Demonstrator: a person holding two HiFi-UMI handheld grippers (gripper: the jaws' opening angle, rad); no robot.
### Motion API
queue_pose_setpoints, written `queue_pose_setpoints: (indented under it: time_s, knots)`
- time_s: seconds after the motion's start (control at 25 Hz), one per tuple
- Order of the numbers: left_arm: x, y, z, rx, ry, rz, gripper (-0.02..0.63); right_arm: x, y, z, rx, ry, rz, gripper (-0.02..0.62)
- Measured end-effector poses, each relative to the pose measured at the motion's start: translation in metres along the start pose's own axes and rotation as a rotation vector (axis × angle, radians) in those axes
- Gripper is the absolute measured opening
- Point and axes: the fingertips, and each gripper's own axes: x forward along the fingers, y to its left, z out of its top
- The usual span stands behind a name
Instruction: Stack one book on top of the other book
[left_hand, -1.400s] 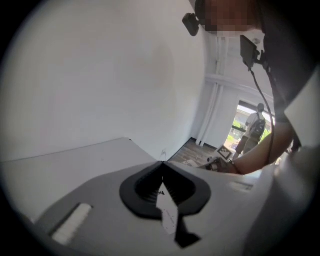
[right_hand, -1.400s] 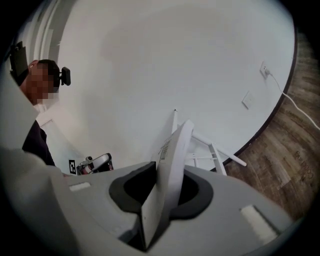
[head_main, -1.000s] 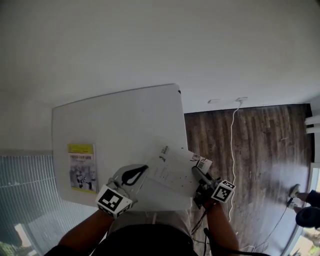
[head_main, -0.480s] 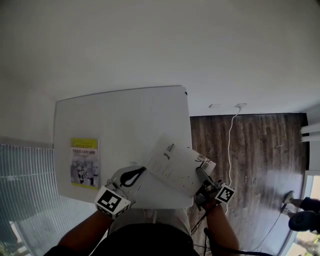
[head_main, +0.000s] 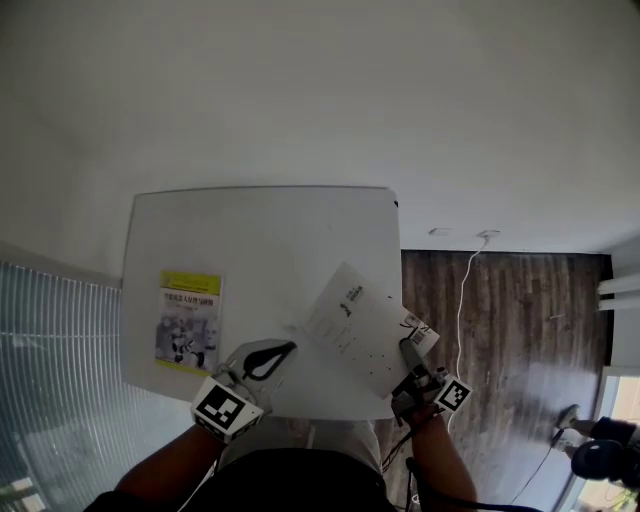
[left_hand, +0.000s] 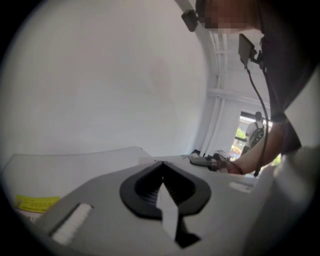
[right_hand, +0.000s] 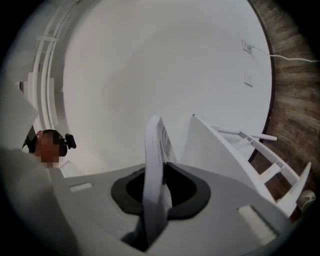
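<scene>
A book with a yellow-topped cover (head_main: 188, 320) lies flat near the left edge of the white table (head_main: 260, 240); its yellow corner (left_hand: 35, 202) shows in the left gripper view. My right gripper (head_main: 408, 346) is shut on the right edge of a white book (head_main: 358, 322), which hangs tilted above the table's near right part. In the right gripper view this white book (right_hand: 154, 150) stands edge-on between the jaws of the right gripper (right_hand: 159, 166). My left gripper (head_main: 288, 348) (left_hand: 162, 165) is shut and holds nothing, just left of the white book's near corner.
Dark wood floor (head_main: 500, 320) lies to the right of the table, with a white cable (head_main: 463, 290) trailing from a wall socket. Slatted blinds (head_main: 50, 380) are at the left. A person (head_main: 595, 450) is at the far lower right.
The right gripper has lifted and rolled the white book, so it sits more steeply over the table. The left gripper has drawn slightly away from the book's near-left corner.
</scene>
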Motion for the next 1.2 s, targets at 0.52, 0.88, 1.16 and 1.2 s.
queue_pose_setpoints:
  time_s: [0.52,0.88,1.16,1.2]
  knots:
    - [-0.04,0.017,0.015,-0.034,-0.027,0.042,0.006,0.018,0.026,-0.019,0.021,-0.037,0.057,0.06]
    - [-0.063,0.043,0.022,0.019,-0.068,0.108,0.006,0.032,0.047,-0.021,0.004,-0.023,0.114,0.063]
    - [-0.082,0.044,0.018,0.006,-0.103,0.128,0.006,0.052,0.062,-0.032,-0.019,0.02,0.149,0.063]
    - [-0.085,0.045,0.016,-0.002,-0.109,0.133,0.006,0.055,0.062,-0.034,-0.02,0.027,0.153,0.063]
